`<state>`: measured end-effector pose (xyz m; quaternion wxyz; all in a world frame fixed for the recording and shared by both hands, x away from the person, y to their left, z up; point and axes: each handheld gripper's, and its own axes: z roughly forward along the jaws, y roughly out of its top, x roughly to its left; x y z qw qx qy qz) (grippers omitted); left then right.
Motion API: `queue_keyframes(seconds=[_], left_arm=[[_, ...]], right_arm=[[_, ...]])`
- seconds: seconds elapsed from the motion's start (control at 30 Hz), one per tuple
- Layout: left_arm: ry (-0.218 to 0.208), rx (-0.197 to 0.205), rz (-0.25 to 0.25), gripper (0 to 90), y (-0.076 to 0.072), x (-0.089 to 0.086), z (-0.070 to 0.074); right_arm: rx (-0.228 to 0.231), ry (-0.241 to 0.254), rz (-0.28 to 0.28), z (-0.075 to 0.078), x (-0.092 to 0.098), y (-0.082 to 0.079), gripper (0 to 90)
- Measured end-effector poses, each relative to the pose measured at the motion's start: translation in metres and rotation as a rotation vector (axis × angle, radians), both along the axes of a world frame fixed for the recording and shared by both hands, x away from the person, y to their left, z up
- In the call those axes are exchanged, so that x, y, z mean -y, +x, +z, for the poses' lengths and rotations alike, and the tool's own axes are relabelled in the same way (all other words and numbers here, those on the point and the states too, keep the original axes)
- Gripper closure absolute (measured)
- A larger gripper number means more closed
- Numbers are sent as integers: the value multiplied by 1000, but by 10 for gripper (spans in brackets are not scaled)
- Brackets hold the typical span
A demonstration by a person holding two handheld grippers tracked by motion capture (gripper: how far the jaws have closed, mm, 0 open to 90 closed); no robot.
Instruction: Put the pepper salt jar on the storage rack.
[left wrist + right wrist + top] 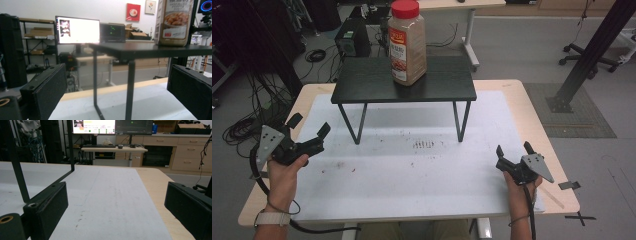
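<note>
Left claw (pixel 309 129) is sitting at the near left corner of the counter (pixel 422 165), jaws spread wide, gripping nothing. Right claw (pixel 514 148) is resting at the near right edge, also gaping, also empty.

The seasoning jar (pixel 407 42), red-capped and filled with something tan, is standing upright on the small black stand (pixel 377 82) at the far side of the counter, well apart from both claws.

Risks, as I am judging them:
- The jar is tall and narrow and is sitting toward the stand's right half. A claw coming in high against it is likely to be tipping it rather than gripping it.
- The plastic wall looks smooth; a shallow pinch near the label could be letting it slip on the lift.
- From the left claw's own view, the stand's thin legs (pixel 130 87) are standing between claw and jar (pixel 173 22). A low approach could be clipping a leg and jolting the whole stand.
</note>
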<state>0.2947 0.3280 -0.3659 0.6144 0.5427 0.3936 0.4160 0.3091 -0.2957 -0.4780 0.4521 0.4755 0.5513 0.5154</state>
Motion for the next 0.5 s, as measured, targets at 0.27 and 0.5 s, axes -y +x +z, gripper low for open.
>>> queue_keyframes(seconds=[0.27, 0.5], left_arm=[[3, -39, 21, 29, -2, -5, -27], [20, -81, 48, 27, 1, -8, -52]], right_arm=[[-1, -1, -4, 0, 0, 0, 49], [-3, -2, -7, 0, -1, 0, 49]])
